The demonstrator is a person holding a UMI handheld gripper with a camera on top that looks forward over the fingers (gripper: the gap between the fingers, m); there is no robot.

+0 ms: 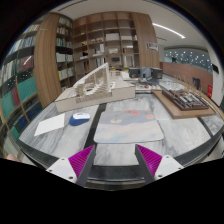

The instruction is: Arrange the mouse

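A small blue and white mouse (pixel 80 118) lies on the marbled table (pixel 190 135), beyond and to the left of my fingers, at the edge of a white sheet (pixel 50 125). A pale pastel mouse mat (pixel 130 126) lies flat just ahead of the fingers, to the right of the mouse. My gripper (pixel 117 160) is open and empty, held above the table's near edge. Its magenta pads (pixel 82 160) stand wide apart with nothing between them.
A white architectural model (pixel 95 85) stands behind the mouse. A wooden board with a dark model (pixel 183 100) sits at the right. Bookshelves (pixel 105 40) line the back wall and the left side.
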